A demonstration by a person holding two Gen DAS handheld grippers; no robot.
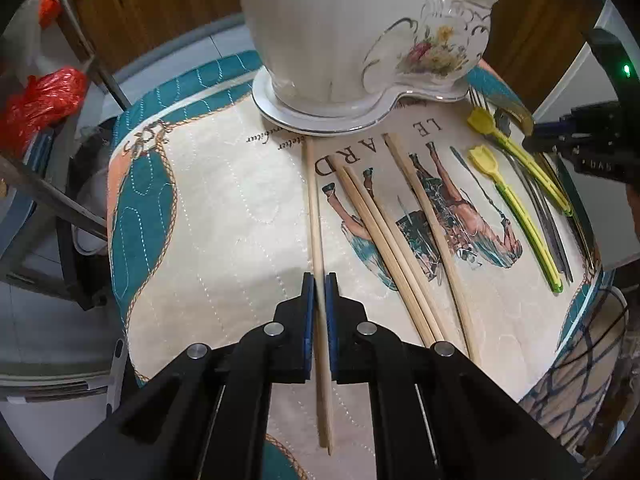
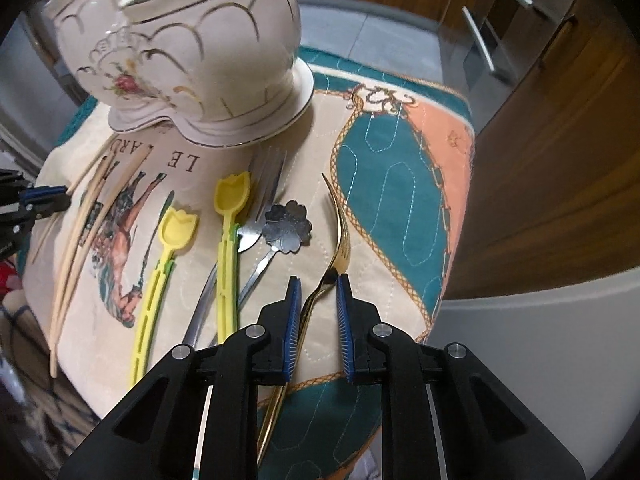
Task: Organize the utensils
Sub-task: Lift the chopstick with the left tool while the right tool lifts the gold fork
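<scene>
Utensils: chopsticks, yellow spoons, forks and one flower-head spoon, all lying on a quilted cloth (image 1: 224, 200) in front of a white ceramic holder (image 1: 332, 32)
Holder: upright at the far edge of the cloth, floral print and gold trim, two joined compartments on one base; whether anything is inside cannot be told
Left gripper (image 1: 319, 280): points steeply down, blue pads closed tight on a single chopstick (image 1: 316, 208)
Single chopstick: runs from under the gripper up toward the holder base, far tip just short of the rim; whether it is lifted off the cloth cannot be told
Other chopsticks (image 1: 384, 240): three more, just right of the held one, fanned slightly, flat on the printed horse picture
Right gripper (image 2: 318, 282): also points steeply down, jaws narrowed but a gap shows between the pads
Gold fork (image 2: 340, 236): handle passes between the right jaws, touching the left pad low down and the right fingertip further up; firm clamp cannot be confirmed. Tines curve up toward the teal patch
Yellow spoons (image 2: 178, 226): two, tulip-shaped heads, side by side left of the gold fork, heads toward the holder
Silver fork (image 2: 264, 176): beside the taller yellow spoon, tines near the holder base
Flower-head spoon (image 2: 289, 222): between silver fork and gold fork, lying flat
</scene>
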